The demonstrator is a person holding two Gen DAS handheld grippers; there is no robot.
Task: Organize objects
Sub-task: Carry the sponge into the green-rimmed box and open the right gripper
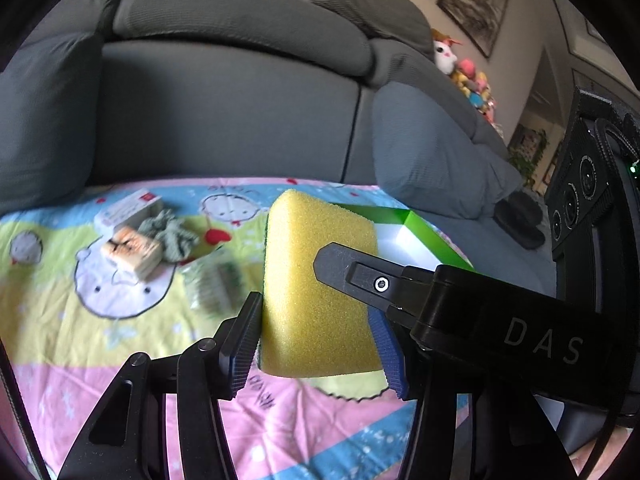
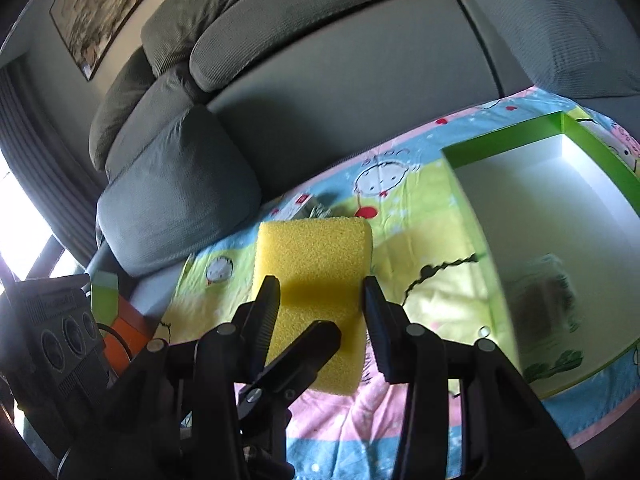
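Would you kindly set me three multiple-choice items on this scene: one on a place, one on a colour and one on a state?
1. Where does the packet lie?
A. in the box
B. on a sofa cushion
C. on the floor

2. What colour are the box's walls?
A. orange
B. green
C. blue

3. What state is the sponge in?
A. lying in the box
B. torn in two
C. gripped by the left tool and the right tool

Answers:
1 A, the packet rests on the box's white floor.
2 B, green walls ring that white floor.
3 C, each tool's fingers press on the sponge's sides.
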